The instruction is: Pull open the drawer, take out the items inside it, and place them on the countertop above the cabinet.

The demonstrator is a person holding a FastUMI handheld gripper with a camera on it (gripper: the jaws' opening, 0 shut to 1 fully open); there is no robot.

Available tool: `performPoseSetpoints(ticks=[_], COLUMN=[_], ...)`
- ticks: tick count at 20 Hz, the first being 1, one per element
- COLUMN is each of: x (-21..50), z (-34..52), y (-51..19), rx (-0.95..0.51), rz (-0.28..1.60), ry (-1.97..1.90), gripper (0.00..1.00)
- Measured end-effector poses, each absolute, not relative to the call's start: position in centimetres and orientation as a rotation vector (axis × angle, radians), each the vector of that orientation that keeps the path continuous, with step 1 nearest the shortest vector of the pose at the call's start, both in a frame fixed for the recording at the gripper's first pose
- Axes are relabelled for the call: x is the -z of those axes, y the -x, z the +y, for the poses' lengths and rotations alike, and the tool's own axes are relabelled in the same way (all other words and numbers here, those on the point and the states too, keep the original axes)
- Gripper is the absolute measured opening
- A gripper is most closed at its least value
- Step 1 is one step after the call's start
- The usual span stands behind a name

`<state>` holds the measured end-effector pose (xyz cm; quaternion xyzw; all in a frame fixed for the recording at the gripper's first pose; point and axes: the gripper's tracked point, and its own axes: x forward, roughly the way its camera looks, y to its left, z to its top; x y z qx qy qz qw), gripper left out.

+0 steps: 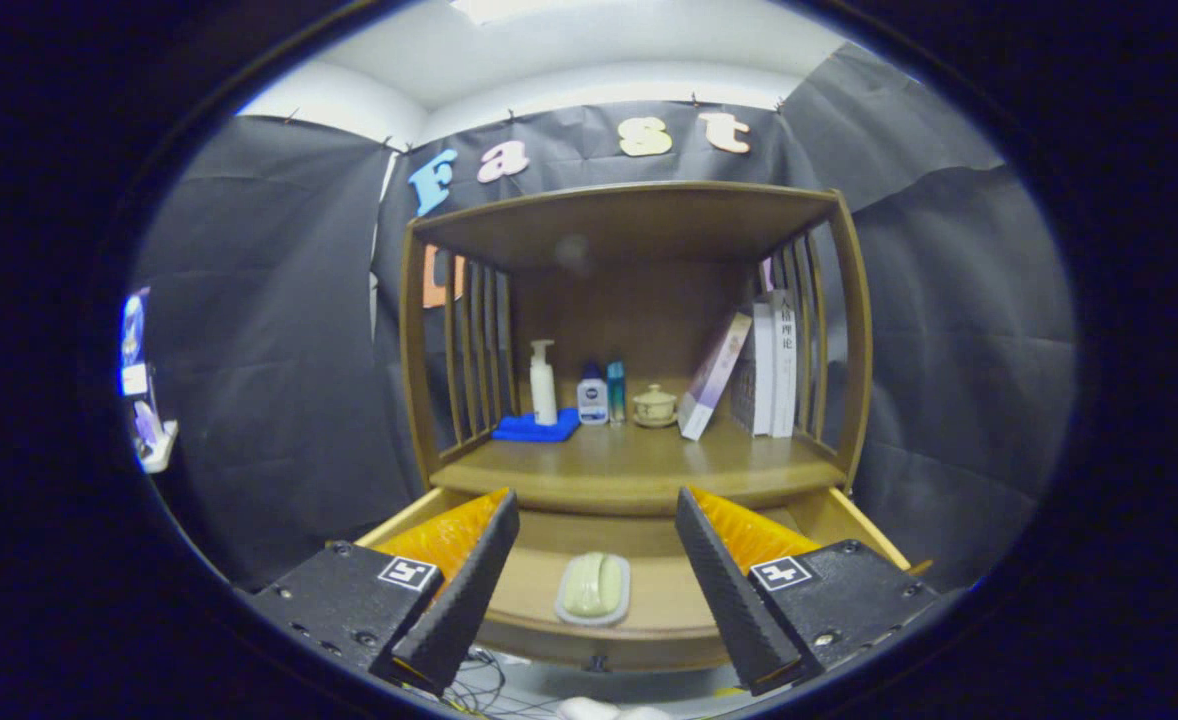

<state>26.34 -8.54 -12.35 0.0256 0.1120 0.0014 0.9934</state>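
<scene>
Drawer [649, 610] already pulled out; gripper [597, 600] poised above, jaws spread wide to straddle soap dish [593, 588] before lifting to worktop [639, 465].

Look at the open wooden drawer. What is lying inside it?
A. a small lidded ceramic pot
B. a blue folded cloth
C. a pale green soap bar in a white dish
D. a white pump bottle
C: a pale green soap bar in a white dish lies on the floor of the open wooden drawer, between the open gripper fingers; the cloth, bottle and pot stand on the countertop above.
</scene>
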Motion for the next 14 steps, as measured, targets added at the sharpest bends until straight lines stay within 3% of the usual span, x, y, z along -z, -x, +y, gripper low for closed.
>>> performPoseSetpoints(ticks=[6, 14], x=[12.3, 21.6], z=[-9.5, -8.3], y=[-33.9, -37.9], rx=[0.029, 0.017], rz=[0.436, 0.821], ry=[-0.150, -0.069], gripper=[0.98, 0.92])
